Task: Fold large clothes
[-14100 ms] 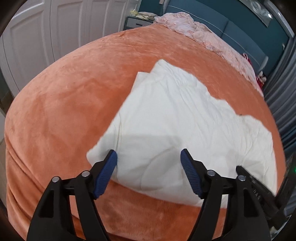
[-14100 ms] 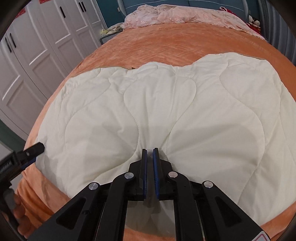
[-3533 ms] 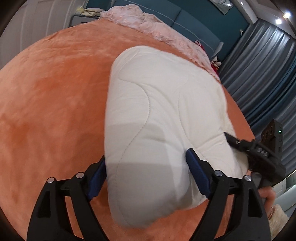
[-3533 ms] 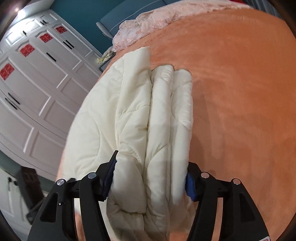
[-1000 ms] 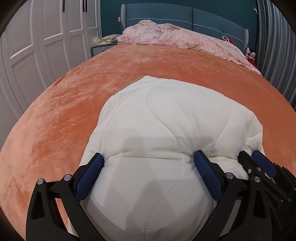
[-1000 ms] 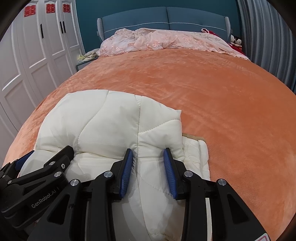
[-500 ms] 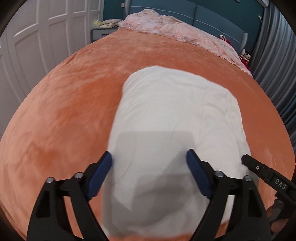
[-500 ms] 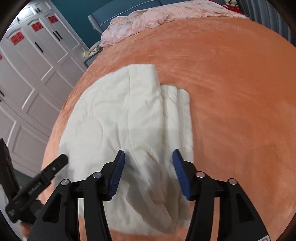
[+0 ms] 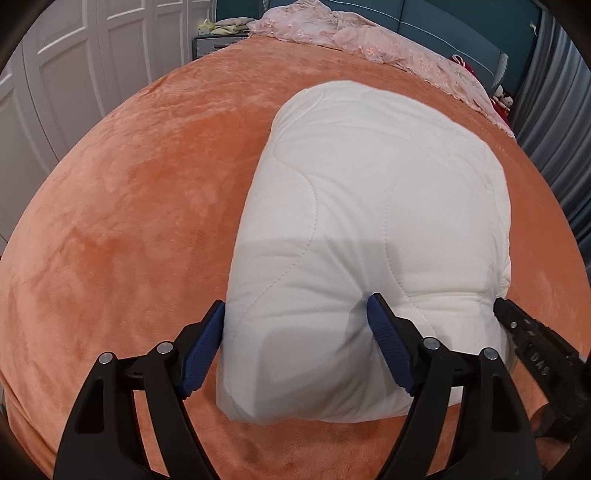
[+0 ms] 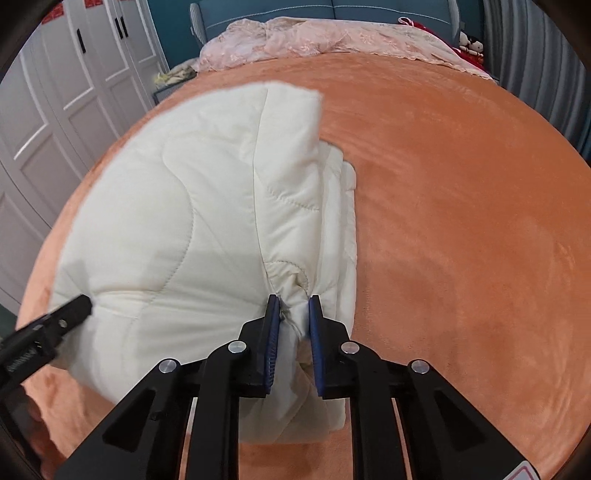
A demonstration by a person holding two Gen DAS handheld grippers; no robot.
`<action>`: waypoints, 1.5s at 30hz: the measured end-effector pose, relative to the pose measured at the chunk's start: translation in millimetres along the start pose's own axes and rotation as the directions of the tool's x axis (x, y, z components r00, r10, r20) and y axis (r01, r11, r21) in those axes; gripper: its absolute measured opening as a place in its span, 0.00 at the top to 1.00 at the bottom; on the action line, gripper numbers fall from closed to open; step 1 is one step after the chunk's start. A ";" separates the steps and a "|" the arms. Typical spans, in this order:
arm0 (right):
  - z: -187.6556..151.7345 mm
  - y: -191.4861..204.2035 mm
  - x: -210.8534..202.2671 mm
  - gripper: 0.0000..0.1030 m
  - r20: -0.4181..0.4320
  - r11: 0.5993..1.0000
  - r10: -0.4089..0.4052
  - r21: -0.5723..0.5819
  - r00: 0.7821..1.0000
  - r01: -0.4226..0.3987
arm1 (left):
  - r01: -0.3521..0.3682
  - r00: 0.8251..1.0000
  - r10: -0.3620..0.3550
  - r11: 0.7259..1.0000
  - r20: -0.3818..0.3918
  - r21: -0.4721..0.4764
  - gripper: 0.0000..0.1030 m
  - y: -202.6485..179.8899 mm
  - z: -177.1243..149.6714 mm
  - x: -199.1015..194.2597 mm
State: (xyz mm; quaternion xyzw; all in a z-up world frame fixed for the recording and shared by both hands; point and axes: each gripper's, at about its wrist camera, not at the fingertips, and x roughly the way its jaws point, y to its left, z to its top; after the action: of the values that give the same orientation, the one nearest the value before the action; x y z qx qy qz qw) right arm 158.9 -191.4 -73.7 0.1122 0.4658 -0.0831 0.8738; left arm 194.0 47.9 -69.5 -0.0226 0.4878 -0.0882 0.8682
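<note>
A cream quilted garment (image 9: 369, 221) lies folded into a thick bundle on the orange bed cover (image 9: 129, 221). My left gripper (image 9: 295, 332) is open, its blue pads wide apart around the bundle's near left part and pressing into the padding. My right gripper (image 10: 293, 317) is shut on the bundle's near right edge, pinching a bunch of the cream fabric (image 10: 184, 206) between its pads. Each view shows the other gripper's tip at the bundle's near edge. The bundle's underside is hidden.
A pink lace bedspread (image 10: 332, 37) is heaped against the blue headboard (image 10: 277, 11) at the far end. White wardrobe doors (image 10: 55, 92) line the left side, grey curtains (image 9: 554, 92) the right. Orange cover (image 10: 461, 203) spreads right of the bundle.
My right gripper has closed from open onto the bundle's near right edge. My left gripper has stayed open, now pressed into the bundle's near end.
</note>
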 end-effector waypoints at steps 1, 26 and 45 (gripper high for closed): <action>0.9 1.2 3.7 0.88 -0.001 1.000 -0.010 -0.006 1.000 0.010 | -0.001 1.000 0.001 1.000 0.002 0.001 0.25 -0.9 -0.8 2.1; -74.6 7.5 -110.2 0.17 0.093 0.991 -0.119 -0.042 0.989 0.124 | -0.146 0.988 0.140 0.983 0.061 0.107 0.10 -29.2 -72.9 -75.7; -133.9 22.8 -132.2 0.17 0.185 0.989 -0.109 -0.076 0.977 0.125 | -0.194 0.978 0.181 0.973 0.108 0.126 0.09 -27.1 -138.7 -86.6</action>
State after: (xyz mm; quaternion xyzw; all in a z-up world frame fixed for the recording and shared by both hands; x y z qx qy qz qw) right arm -14.9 -127.5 -33.4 0.0386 0.3939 -0.1238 0.9100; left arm 28.4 42.9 -65.7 0.0786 0.4386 -0.0375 0.8944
